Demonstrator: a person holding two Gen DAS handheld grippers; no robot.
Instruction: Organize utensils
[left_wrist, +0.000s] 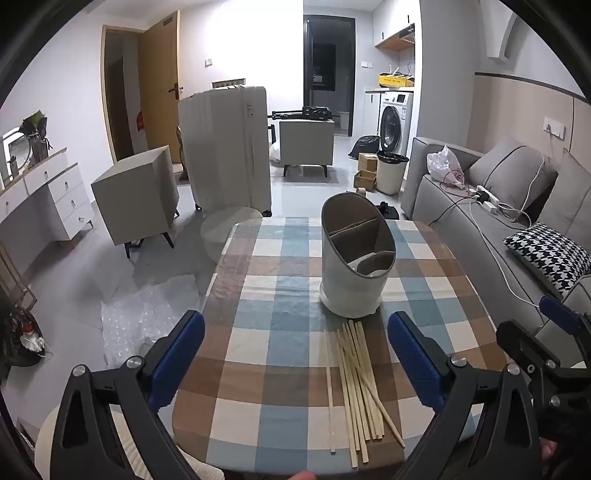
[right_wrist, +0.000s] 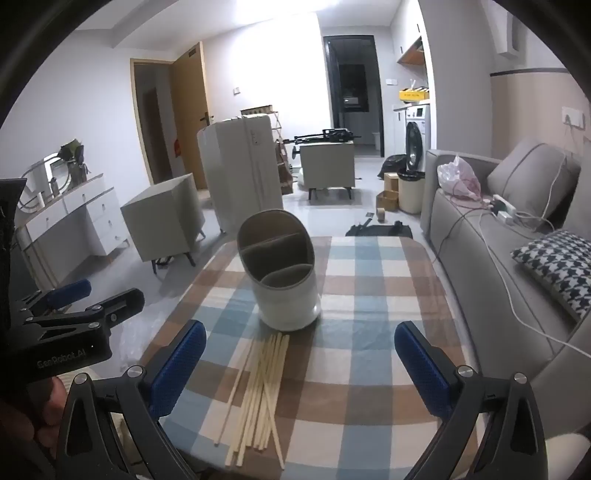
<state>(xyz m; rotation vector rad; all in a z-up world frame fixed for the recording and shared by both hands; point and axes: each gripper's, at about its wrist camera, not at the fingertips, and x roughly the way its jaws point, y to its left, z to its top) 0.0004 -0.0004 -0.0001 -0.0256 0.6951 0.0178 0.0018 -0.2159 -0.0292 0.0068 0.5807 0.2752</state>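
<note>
A pile of several pale wooden chopsticks (left_wrist: 356, 391) lies on the checked tablecloth (left_wrist: 280, 332), near its front edge. Behind it stands a grey and white utensil holder (left_wrist: 352, 258) with divided compartments, upright. My left gripper (left_wrist: 295, 354) is open and empty above the table's front edge, left of the chopsticks. In the right wrist view the chopsticks (right_wrist: 262, 391) and the holder (right_wrist: 282, 273) sit between the wide-open fingers of my right gripper (right_wrist: 299, 365), which is empty and held above them. The left gripper (right_wrist: 74, 317) shows at the left edge there.
A grey sofa (left_wrist: 480, 236) with a houndstooth cushion (left_wrist: 550, 254) runs along the table's right side. Bubble wrap (left_wrist: 140, 317) lies on the floor at the left. A suitcase (left_wrist: 225, 147), grey cabinets (left_wrist: 136, 192) and a bin (left_wrist: 391, 171) stand beyond the table.
</note>
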